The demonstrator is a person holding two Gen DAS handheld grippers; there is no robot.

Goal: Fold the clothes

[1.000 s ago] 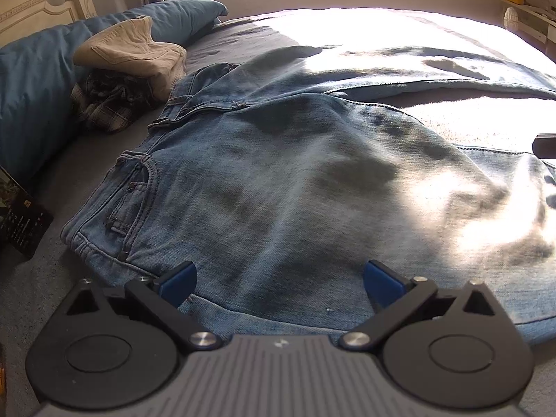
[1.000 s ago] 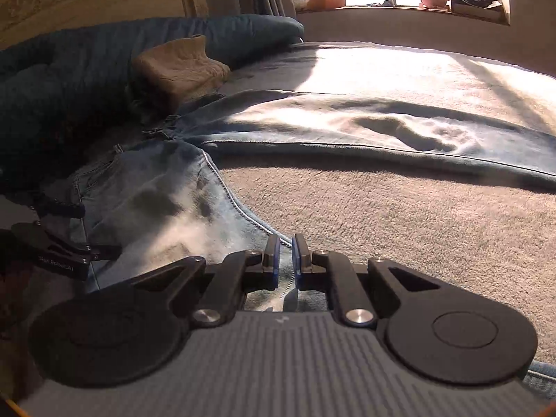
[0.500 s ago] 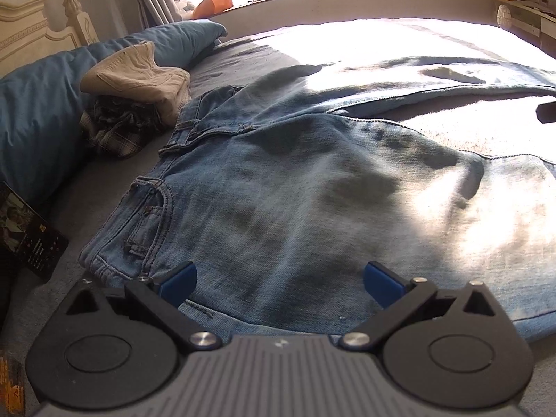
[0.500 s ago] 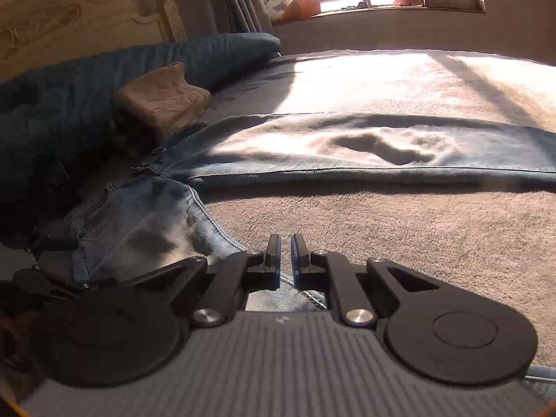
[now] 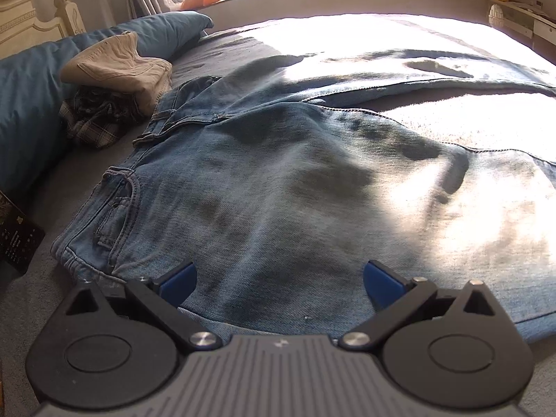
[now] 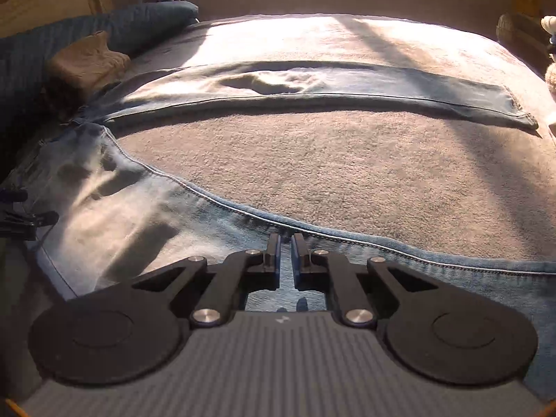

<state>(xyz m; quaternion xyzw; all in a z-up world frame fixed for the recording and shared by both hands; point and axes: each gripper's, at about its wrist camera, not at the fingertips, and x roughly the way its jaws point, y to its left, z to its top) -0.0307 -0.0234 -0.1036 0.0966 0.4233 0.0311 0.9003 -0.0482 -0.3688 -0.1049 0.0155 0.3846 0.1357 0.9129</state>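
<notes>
Light blue jeans (image 5: 295, 191) lie spread flat on the bed, waistband to the left and legs running right in a V. My left gripper (image 5: 278, 281) hovers open over the hip area, near the front pocket, with nothing between its blue pads. In the right wrist view the near leg (image 6: 139, 215) and the far leg (image 6: 347, 83) both show. My right gripper (image 6: 285, 243) is shut, its tips right at the near leg's inner seam; the denim there lies flat. The left gripper's tip (image 6: 21, 219) shows at the far left edge.
Folded tan trousers (image 5: 118, 66) sit on a plaid garment (image 5: 93, 121) against blue pillows (image 5: 27, 87) by the headboard. A dark card (image 5: 17, 239) lies at the left edge. Grey blanket (image 6: 347, 160) shows between the legs. A windowsill runs along the back.
The right gripper has slid rightward along the near leg, away from the crotch, staying shut. The left gripper has drawn back slightly and stays open over the hip.
</notes>
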